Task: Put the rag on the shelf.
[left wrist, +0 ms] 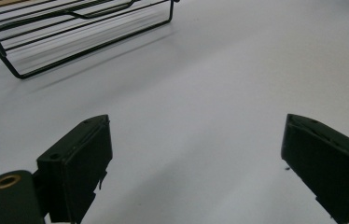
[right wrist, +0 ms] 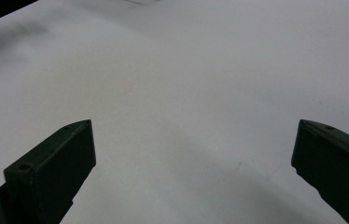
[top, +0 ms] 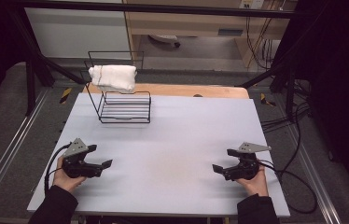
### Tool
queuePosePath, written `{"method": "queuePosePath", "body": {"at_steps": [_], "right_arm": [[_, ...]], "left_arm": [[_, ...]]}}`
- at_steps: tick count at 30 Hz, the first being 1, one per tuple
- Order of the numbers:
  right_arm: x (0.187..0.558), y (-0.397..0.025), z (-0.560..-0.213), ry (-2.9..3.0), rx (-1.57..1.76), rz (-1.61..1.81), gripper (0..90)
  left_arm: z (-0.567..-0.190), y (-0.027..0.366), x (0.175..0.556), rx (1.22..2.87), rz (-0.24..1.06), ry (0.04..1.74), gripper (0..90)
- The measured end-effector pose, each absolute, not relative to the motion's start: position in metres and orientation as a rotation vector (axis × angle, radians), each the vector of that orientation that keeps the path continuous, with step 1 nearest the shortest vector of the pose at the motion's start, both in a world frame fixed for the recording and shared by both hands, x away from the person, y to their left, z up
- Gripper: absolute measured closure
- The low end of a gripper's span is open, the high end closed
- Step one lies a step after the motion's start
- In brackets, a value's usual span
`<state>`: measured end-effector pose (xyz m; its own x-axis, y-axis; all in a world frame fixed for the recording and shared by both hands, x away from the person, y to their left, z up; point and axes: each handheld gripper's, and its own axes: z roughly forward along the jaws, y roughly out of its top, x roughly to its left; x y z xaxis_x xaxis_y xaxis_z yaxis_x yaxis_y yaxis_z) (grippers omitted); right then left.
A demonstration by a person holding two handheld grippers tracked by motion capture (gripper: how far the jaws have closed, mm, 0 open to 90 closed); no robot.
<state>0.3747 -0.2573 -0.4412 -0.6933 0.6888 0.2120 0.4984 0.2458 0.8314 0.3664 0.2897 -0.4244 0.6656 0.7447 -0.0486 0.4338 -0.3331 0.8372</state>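
Both my grippers, left (top: 99, 157) and right (top: 225, 161), sit low near table's (top: 182, 135) front edge, jaws wide apart, holding nothing. White folded towel (top: 114, 77) hangs over wire rack (top: 125, 106) at far-left, well apart from both.

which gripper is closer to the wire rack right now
Left. The left gripper sits just in front of the rack, slightly to its left; the right gripper is far across the table.

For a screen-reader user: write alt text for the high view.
A person's two hands each rest an open claw, left claw and right claw, on a white table. At the far left, a folded white towel lies on a black wire rack.
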Motion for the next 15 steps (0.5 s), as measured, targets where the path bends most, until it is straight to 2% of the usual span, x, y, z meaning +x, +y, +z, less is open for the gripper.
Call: {"method": "queuePosePath", "body": {"at_steps": [15], "right_arm": [[0.3679, -0.2644, -0.4457, 2.320, 1.150, 1.418, 0.2]], "left_arm": [[-0.4300, 0.2945, 0.3625, 1.991, 0.428, 0.924, 8.7]]}}
